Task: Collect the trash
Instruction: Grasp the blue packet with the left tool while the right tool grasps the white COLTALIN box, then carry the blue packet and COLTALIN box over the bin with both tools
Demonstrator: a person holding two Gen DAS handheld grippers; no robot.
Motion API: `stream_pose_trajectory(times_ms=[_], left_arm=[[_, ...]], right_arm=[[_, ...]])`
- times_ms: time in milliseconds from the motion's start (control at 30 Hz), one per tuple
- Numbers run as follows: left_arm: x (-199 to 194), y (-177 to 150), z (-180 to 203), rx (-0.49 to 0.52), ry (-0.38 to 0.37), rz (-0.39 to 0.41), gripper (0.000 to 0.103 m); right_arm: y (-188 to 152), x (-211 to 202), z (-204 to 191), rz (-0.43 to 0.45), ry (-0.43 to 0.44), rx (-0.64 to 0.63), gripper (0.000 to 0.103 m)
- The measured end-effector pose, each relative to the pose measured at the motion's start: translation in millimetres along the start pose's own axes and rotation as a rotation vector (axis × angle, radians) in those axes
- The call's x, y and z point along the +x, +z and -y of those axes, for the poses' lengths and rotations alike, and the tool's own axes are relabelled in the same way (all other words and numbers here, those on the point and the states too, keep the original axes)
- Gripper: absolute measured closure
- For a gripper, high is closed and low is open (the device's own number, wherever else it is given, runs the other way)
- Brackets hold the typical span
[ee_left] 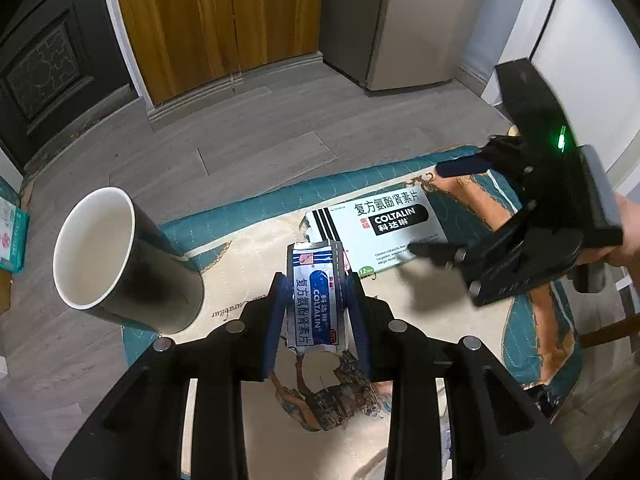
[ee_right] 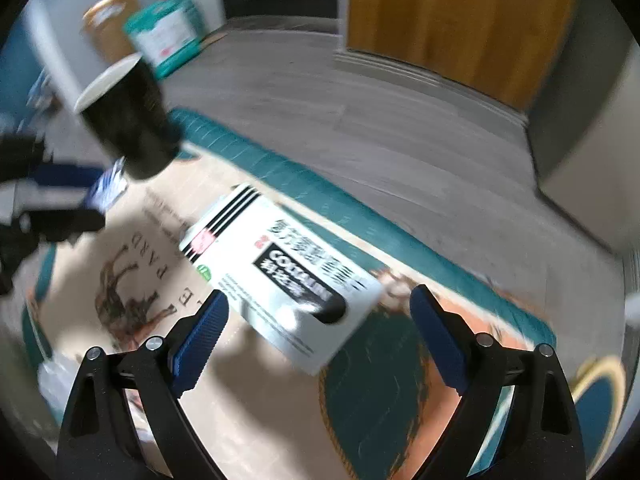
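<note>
Sachet [ee_left: 318, 296] between left tool [ee_left: 316, 300] pads

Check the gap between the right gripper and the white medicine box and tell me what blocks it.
Nothing visible does. The right gripper hangs open just over the medicine box lying flat on the rug. The cup and the left gripper, shut on the sachet, sit off to the side.

A soft mat [ee_left: 248, 248] with a teal edge lies on the grey wood floor [ee_left: 224, 140]. On the mat, a black paper cup [ee_left: 128, 264] stands at the left. A white medicine box [ee_left: 384, 228] lies flat to its right.
</note>
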State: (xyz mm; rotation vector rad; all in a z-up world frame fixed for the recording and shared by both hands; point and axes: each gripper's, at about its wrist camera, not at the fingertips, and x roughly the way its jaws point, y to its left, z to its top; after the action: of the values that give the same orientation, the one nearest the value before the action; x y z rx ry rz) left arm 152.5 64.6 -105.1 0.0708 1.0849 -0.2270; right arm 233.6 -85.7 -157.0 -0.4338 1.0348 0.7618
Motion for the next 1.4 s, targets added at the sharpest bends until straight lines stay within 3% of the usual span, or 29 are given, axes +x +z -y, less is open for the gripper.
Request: stream_pose_trajectory(times_ms=[233, 467, 567, 833, 1033, 1400], left_arm=[[10, 2, -3, -0.024, -0.031, -0.025, 0.073], [19, 4, -4, -0.038, -0.046, -0.040, 0.073], [20, 4, -3, -0.039, -0.046, -0.044, 0.073], [19, 4, -1, -0.030, -0.036, -0.039, 0.073], [10, 7, 5, -0.010, -0.032, -0.013, 0.073], [-18, 19, 29, 0.027, -0.040, 0.063, 0.073]], right_arm=[[9, 27, -23, -0.035, 0.022, -0.164, 0.006], [16, 45, -29, -0.039, -0.027, -0.196, 0.005], [16, 46, -27, -0.033, -0.007, -0.179, 0.006], [12, 36, -22, -0.046, 0.015, -0.153, 0.020], [5, 18, -22, -0.061, 0.003, -0.129, 0.026], [-25, -70, 1, 0.000, -0.091, 0.054, 0.026]])
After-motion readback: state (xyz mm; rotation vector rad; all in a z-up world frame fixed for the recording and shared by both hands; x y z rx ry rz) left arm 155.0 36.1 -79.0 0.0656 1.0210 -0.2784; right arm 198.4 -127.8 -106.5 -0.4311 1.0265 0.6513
